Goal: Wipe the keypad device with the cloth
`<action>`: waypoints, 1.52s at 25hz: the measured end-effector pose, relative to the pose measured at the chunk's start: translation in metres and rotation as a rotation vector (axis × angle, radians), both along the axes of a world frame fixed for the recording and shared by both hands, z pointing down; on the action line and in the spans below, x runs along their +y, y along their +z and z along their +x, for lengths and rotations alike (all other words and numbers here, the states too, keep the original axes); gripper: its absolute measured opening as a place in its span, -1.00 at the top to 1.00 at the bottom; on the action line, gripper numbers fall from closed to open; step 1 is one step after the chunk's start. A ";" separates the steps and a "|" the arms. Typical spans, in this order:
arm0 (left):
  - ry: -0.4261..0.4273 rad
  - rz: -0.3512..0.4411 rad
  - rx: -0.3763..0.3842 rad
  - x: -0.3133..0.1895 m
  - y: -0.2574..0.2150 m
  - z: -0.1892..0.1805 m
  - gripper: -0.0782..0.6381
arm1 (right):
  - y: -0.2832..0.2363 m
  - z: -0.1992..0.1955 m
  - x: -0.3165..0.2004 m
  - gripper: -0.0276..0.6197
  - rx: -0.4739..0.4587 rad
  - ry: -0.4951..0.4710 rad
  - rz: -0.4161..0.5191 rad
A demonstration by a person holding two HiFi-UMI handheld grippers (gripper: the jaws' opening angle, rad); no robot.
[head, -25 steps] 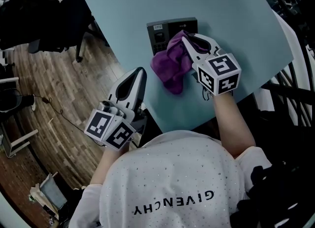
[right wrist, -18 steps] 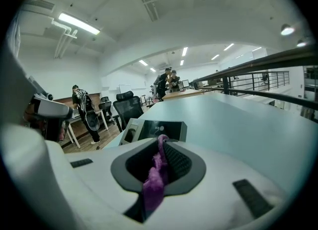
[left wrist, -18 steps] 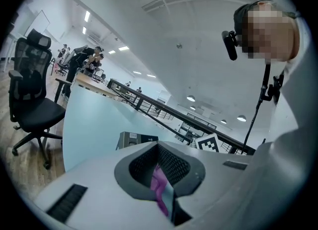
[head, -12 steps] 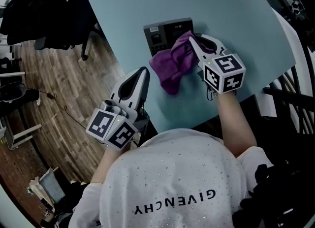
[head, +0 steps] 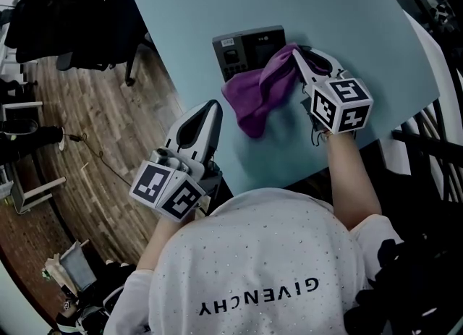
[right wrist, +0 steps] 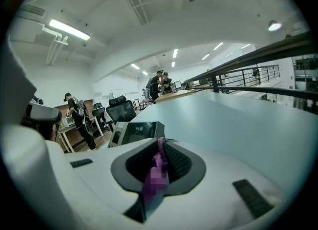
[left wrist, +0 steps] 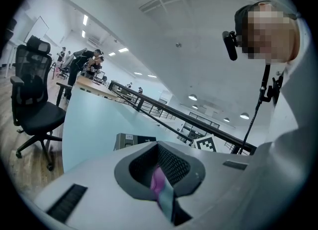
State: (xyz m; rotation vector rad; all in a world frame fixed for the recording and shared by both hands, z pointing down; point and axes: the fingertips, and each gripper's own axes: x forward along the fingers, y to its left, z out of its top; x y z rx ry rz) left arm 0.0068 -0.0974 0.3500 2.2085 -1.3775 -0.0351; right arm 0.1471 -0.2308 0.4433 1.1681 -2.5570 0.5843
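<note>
One purple cloth (head: 259, 96), pinched by the right gripper (head: 299, 57), overlaps the keypad device (head: 241, 45); the left gripper (head: 212, 108) sits pressed together.

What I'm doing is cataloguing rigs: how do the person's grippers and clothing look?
Left gripper and right gripper: white tapered shells with dark grey ribbed jaw linings, each carrying a cube of black-and-white square markers. The person wears a white short-sleeved T-shirt with black lettering.
</note>
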 end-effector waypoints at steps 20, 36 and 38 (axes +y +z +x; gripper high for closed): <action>-0.103 -0.052 -0.019 0.016 0.012 -0.029 0.78 | -0.012 -0.146 0.064 0.82 -0.051 -0.426 0.095; 0.008 -0.072 -0.076 0.024 0.017 -0.002 0.78 | 0.007 -0.126 0.057 0.82 0.061 -0.359 0.138; 0.017 -0.086 -0.062 0.022 0.017 0.001 0.78 | 0.007 -0.120 0.055 0.82 0.061 -0.337 0.132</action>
